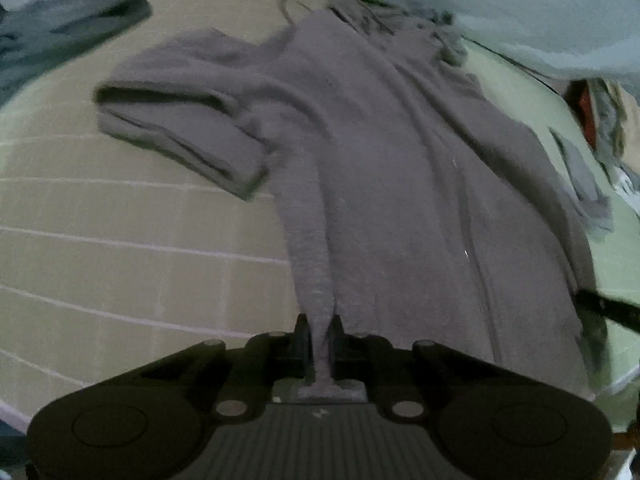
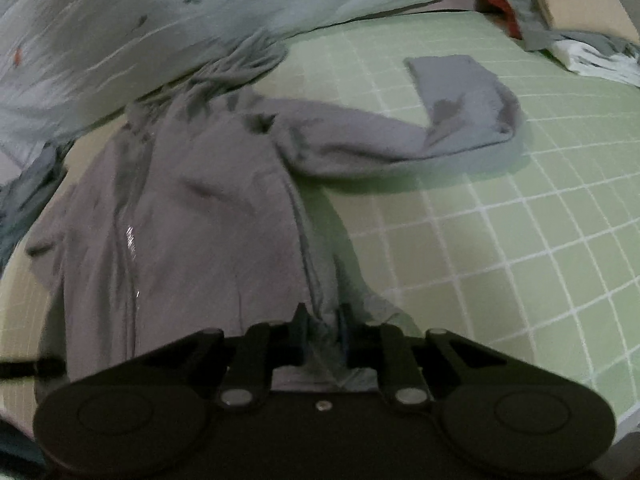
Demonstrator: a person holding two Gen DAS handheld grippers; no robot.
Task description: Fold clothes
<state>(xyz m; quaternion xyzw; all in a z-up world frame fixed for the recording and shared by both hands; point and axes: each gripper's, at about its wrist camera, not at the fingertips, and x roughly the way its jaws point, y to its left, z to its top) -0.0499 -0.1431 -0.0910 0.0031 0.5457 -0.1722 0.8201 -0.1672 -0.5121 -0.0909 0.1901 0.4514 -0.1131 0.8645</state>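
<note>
In the left wrist view, the left gripper (image 1: 319, 334) is seen nearest the lens, its jaws drawn almost together on a narrow pinched ridge of a grey garment (image 1: 400, 168). In the right wrist view, the right gripper (image 2: 322, 330) is likewise seen closed down on a bunched fold of the same garment (image 2: 200, 208), near its lower edge. One garment is gripped by two grippers, one at each side of its hem end.

The garment is laid out on a pale green mat (image 2: 500, 240) marked with a white grid. The cloth is a dull, matte grey, soft and creased lengthwise. A front zip line is caught by faint glints running up the middle. Two sleeves are counted: one (image 1: 180, 132) is spread to the left in the left wrist view, with its cuff end open and flattened; the other (image 2: 460, 120) is stretched to the right in the right wrist view and doubled back on itself near the cuff. The collar end lies farthest from the lenses and is rumpled.

Beyond the garment, a pale blue-green sheet (image 2: 120, 28) printed with small orange motifs is seen along the far edge of the mat. At the far right corner a heap of mixed cloth (image 2: 560, 36) is visible, its pieces too blurred to be counted.
</note>
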